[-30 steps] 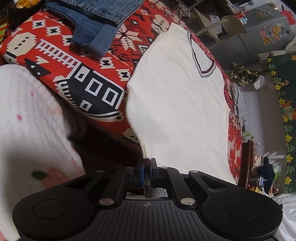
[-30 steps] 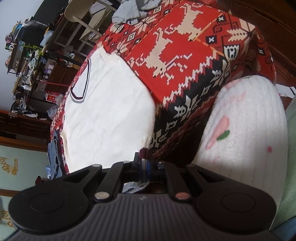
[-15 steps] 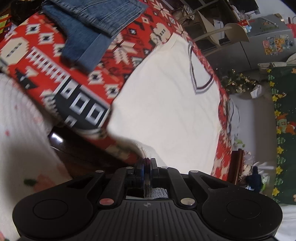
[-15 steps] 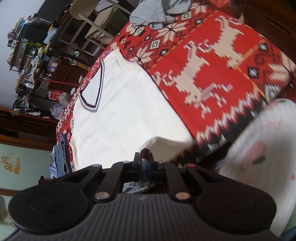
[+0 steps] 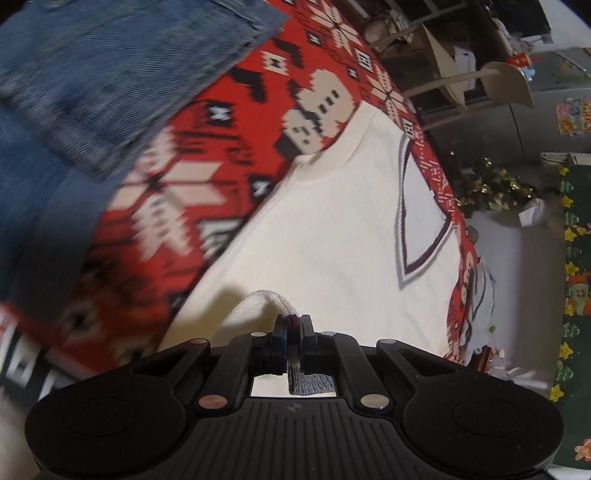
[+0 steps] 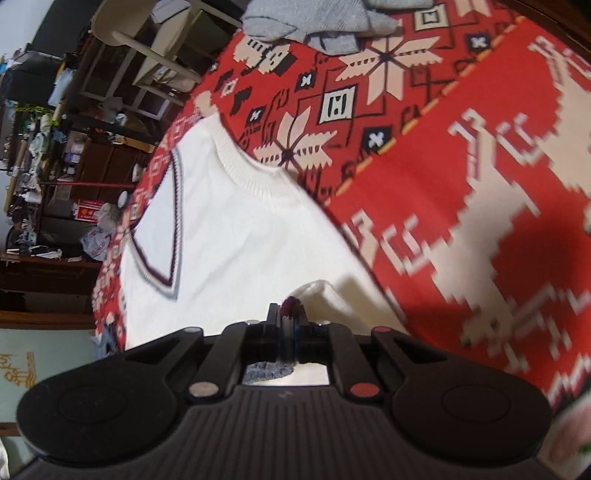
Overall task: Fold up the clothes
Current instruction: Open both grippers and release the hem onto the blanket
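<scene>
Red, cream and black patterned woven cloth (image 6: 461,155) covers the surface, where a cream rib-trimmed knit vest with a maroon-and-grey striped V-neck (image 5: 332,229) lies flat beside blue denim jeans (image 5: 85,92) and a crumpled grey garment (image 6: 314,22). Both the left gripper (image 5: 293,325) and the right gripper (image 6: 288,317) have their fingers pinched nearly shut on the vest's ribbed hem corners, lifted over its body. Since the soft, stretchy knit offers only a thin bite, one corner could slip free, or uneven travel could skew the fold.
</scene>
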{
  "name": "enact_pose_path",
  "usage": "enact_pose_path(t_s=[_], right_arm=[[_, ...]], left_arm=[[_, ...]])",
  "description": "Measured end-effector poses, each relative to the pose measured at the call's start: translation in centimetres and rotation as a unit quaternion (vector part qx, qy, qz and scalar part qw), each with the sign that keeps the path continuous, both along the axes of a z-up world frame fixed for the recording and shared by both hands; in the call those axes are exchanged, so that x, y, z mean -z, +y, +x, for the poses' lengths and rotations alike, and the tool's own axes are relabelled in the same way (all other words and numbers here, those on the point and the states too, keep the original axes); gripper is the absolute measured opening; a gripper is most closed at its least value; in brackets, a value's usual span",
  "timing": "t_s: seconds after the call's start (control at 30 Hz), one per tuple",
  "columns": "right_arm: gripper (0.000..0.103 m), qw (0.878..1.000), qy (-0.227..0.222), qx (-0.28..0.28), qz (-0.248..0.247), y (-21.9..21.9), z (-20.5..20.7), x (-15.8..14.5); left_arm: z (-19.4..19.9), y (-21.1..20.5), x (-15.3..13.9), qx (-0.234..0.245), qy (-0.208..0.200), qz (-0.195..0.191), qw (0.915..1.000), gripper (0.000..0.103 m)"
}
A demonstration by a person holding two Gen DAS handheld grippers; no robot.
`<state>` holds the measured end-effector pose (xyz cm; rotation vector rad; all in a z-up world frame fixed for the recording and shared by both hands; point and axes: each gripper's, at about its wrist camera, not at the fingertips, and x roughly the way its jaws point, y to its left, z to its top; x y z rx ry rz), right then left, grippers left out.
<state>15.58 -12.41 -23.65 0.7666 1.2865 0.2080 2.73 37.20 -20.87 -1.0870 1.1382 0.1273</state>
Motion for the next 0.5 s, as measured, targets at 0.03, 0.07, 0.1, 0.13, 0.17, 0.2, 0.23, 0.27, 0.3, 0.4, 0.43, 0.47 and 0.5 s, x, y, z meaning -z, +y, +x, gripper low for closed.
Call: enact_pose_path(t_s=[0.03,0.07,0.1,0.13,0.17,0.2,0.23,0.27,0.3,0.4,0.43,0.47,0.5], right_arm=[[0.007,1.000,0.003,0.001,0.000,0.2,0.6,0.6],[0.007,1.000,0.007,0.004,0.000,0.4,1.0,1.3],[0.009,1.000,0.009,0.007,0.001,0.6,1.4,1.9],[0.011,1.000,0.005,0.008,0.006,0.7,1.7,2.2],[0.012,1.000,-0.004,0.006,0.009,0.8,1.7,2.3],[0.018,1.000,-0.012,0.004,0.013,0.9,1.8,2.4],[0.024,1.000,-0.021,0.003,0.017,1.0,1.8,2.5],[0.027,0.999,-0.030,0.000,0.019,1.2,1.9,2.5],[0.033,0.999,-0.041,-0.002,0.019,1.4,1.8,2.4],[0.061,0.996,-0.084,-0.002,0.010,1.5,1.3,1.2],[0.077,0.995,-0.103,0.003,0.003,1.4,1.1,0.6],[0.082,0.993,-0.121,0.006,-0.002,1.3,0.9,0.0],[0.085,0.991,-0.137,0.008,0.002,1.1,0.7,-0.6]], left_arm=[[0.7,0.1,0.5,0.002,0.000,0.000,1.0000,0.006],[1.2,0.2,1.0,0.005,0.001,0.001,1.0000,0.008],[1.7,0.2,1.5,0.009,0.001,0.003,1.0000,0.010],[1.9,0.1,1.8,0.011,-0.005,0.003,0.9999,0.011],[1.9,0.1,2.0,0.013,-0.011,0.003,0.9999,0.015],[1.8,-0.1,1.7,0.019,-0.027,0.007,0.9994,0.023],[1.5,-0.3,1.4,0.025,-0.044,0.012,0.9986,0.030],[1.2,-0.5,0.9,0.032,-0.065,0.022,0.9971,0.045],[0.9,-0.7,0.2,0.038,-0.083,0.041,0.9950,0.059],[-0.3,-1.2,-2.1,0.051,-0.132,0.112,0.9836,0.082],[-0.7,-1.3,-2.7,0.057,-0.146,0.125,0.9797,0.083],[-1.0,-1.4,-3.3,0.062,-0.159,0.137,0.9757,0.084],[-1.3,-1.5,-3.8,0.068,-0.169,0.143,0.9726,0.084]])
